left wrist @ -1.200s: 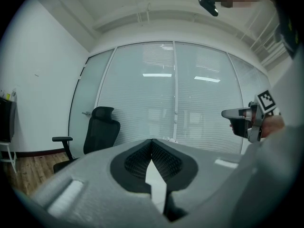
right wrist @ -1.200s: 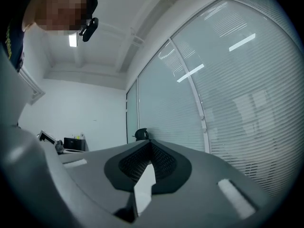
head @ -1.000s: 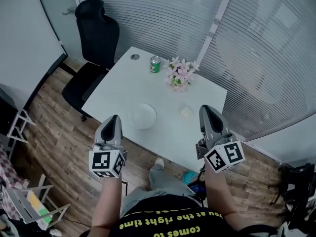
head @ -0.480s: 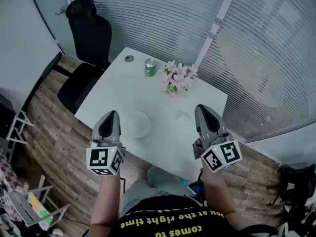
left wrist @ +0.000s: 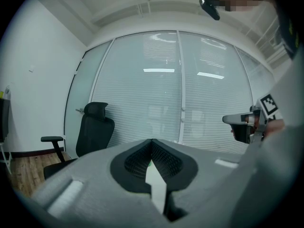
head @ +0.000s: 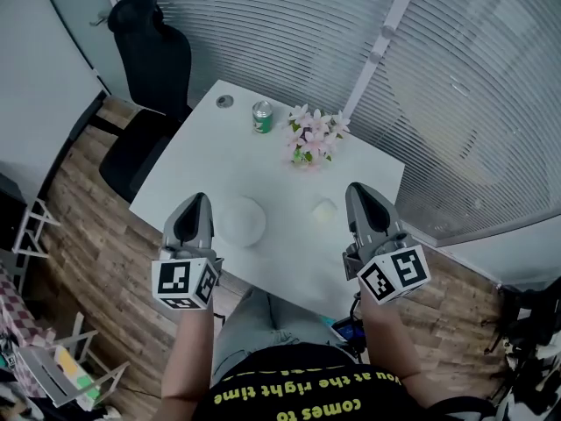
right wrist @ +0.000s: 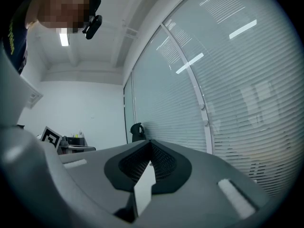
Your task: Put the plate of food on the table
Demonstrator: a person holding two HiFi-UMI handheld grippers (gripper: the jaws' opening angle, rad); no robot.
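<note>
Now the left tongs (head: 198, 202) hover pressed together, empty, over the tabletop's (head: 210, 147) near edge. The white plate (head: 241, 221) lies on it just right of them. The right tongs (head: 359, 193) are likewise closed and empty.

Head view: mounted high, facing steeply down on the table (head: 219, 147), chair (head: 145, 68) and blinds (head: 289, 33).

Left and right gripper views: each camera sits close behind its own jaws and faces level toward the blinds.

All three views share the chair and blinds. The left gripper view catches the right gripper (left wrist: 230, 121) at its right edge. The right gripper view catches the left gripper (right wrist: 71, 147) at its left edge.
</note>
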